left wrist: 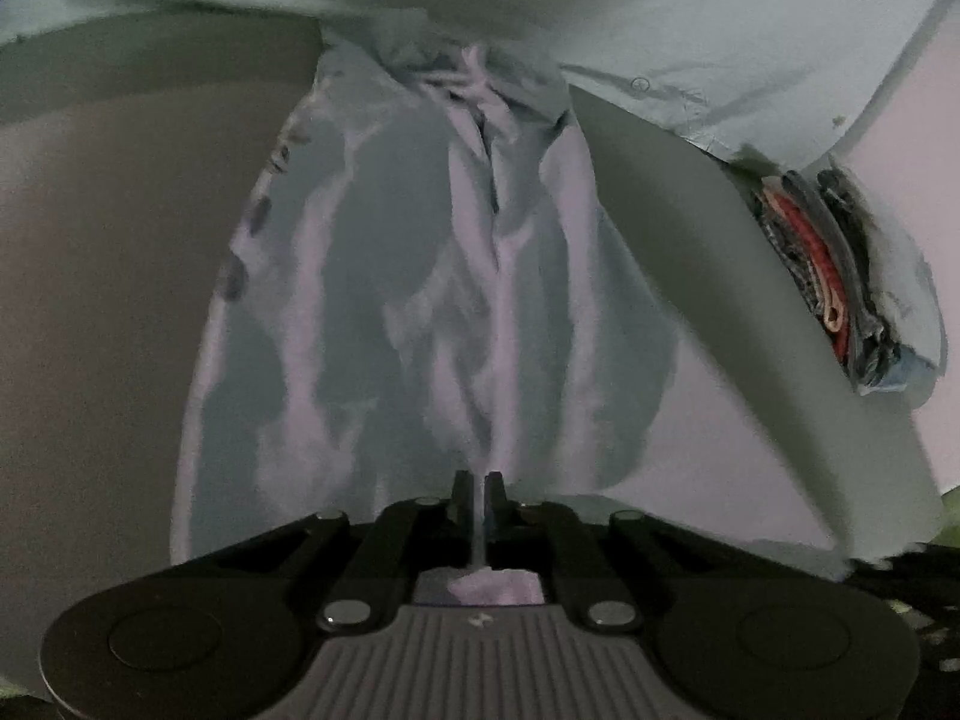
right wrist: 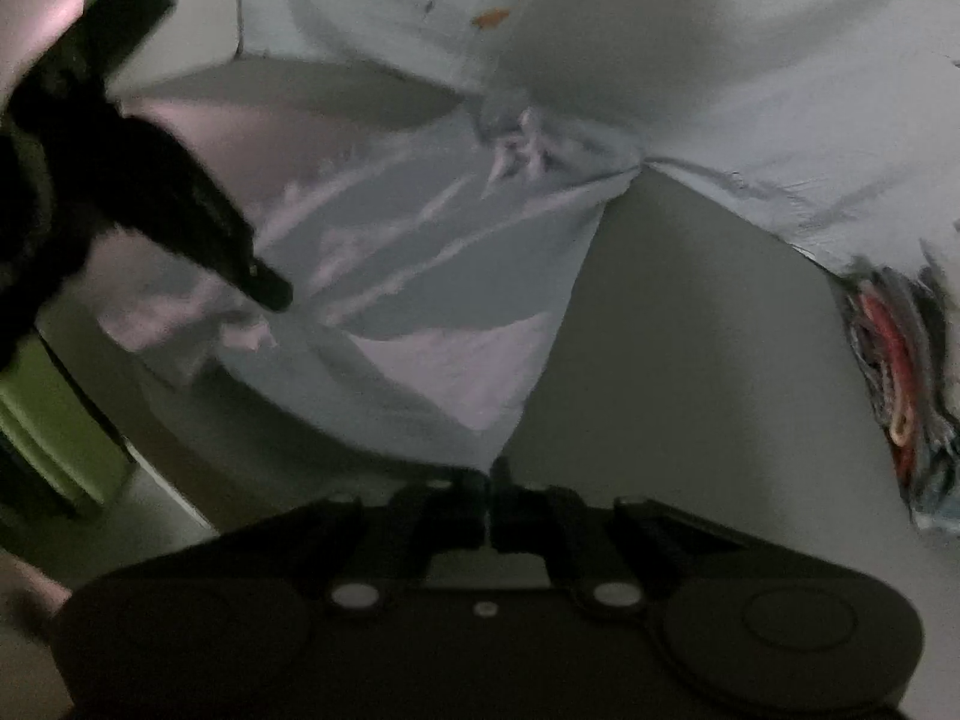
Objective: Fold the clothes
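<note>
Left gripper [left wrist: 479,483]: jaws clenched on a thin fold of the pale garment [left wrist: 432,276]. The cloth passes between the two fingers and bunches on the gripper body behind them. From the grip the garment fans out toward 12 o'clock, creased lengthwise, and gathers into a knot of folds at upper centre.

Right gripper [right wrist: 489,477]: jaws drawn together on a corner of the same garment [right wrist: 420,252]. In the right wrist view the cloth rises from the fingertips as a taut triangle toward 11 o'clock, with diagonal creases running to a gathered point near 12 o'clock. The picture is blurred.

The left gripper also appears in the right wrist view, at 9 o'clock: a dark body whose fingers [right wrist: 264,288] pinch the garment's far edge, where the fabric crumples.

A light bedsheet [left wrist: 750,48] bearing small dark and orange marks covers the surface beyond the garment, occupying the 12 to 2 o'clock sector of both views. A stack of folded clothes [left wrist: 828,276], red, dark and patterned layers seen edge-on, sits at 3 o'clock in each view, well apart from the held garment. A green object [right wrist: 54,420] shows at 8 o'clock in the right wrist view; its identity cannot be determined.
</note>
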Tool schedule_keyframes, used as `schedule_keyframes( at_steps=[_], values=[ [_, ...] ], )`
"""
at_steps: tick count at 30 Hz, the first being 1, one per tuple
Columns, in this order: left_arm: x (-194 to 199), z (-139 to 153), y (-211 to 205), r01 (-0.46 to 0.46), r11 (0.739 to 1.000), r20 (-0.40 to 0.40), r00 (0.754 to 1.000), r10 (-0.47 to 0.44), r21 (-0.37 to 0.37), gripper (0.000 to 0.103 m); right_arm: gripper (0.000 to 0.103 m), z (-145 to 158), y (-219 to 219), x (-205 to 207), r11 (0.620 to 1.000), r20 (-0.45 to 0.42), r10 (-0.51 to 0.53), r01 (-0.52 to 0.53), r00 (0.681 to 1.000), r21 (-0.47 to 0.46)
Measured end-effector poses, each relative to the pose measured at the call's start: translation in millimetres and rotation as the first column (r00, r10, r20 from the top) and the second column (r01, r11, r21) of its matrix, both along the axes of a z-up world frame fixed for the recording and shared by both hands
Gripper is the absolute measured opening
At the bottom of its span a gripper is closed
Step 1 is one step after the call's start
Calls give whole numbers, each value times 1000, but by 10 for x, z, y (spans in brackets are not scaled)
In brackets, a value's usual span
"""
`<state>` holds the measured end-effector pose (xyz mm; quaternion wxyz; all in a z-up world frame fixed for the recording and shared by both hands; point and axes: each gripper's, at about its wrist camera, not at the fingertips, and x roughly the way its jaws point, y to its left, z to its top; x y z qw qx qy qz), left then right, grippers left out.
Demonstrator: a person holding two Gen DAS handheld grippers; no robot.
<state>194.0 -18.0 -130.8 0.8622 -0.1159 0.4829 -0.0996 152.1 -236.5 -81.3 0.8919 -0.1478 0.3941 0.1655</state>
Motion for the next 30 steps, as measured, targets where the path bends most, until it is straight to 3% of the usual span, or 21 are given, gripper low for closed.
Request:
schedule_keyframes(
  at_steps=[4,7,10,12,13,14,15,16,18,20,21,26,27,30],
  values=[
    [-71,-156,161,-55,998,-66,996,54,-20,3,1,-254,-42,34,1000,-119,-24,24,993,-1],
    [-109,-142,226,-77,995,-78,994,72,-66,4,3,-215,-103,61,999,-149,-41,43,988,6],
    [-93,-148,228,-95,993,-94,992,89,-69,5,5,-315,-154,100,1000,-262,-18,13,965,-19],
    [-66,-103,204,-94,995,-94,992,90,-44,9,6,-220,-222,139,1000,-257,-17,17,966,-4],
    [-56,-67,185,-93,995,-83,992,91,-27,14,15,-127,-260,168,1000,-237,-20,23,971,7],
    [-44,-22,167,-96,995,-67,993,95,-9,25,21,-30,-296,198,999,-214,-25,29,977,17],
    [-20,10,158,-103,995,-58,993,103,-2,34,39,80,-344,244,999,-180,-29,35,983,31],
    [8,37,151,-112,994,-50,992,112,2,36,50,166,-396,309,998,-147,-26,35,989,58],
    [73,85,133,-133,991,-41,990,134,7,40,51,289,-492,455,993,-93,-22,33,995,116],
    [137,128,96,-160,987,-33,987,160,12,44,63,285,-570,676,983,-57,-38,47,998,177],
    [180,144,82,-168,986,-22,986,168,14,48,75,250,-588,785,978,-47,-43,52,998,200],
    [378,286,-6,-170,984,-2,985,170,48,62,89,206,-508,1306,960,-13,-52,53,999,276],
    [408,325,-15,-161,986,9,987,161,51,69,101,214,-478,1382,956,-14,-58,60,998,286],
    [551,394,7,-160,985,62,986,157,59,84,103,239,-388,1609,945,-16,-77,78,997,317]
  ],
)
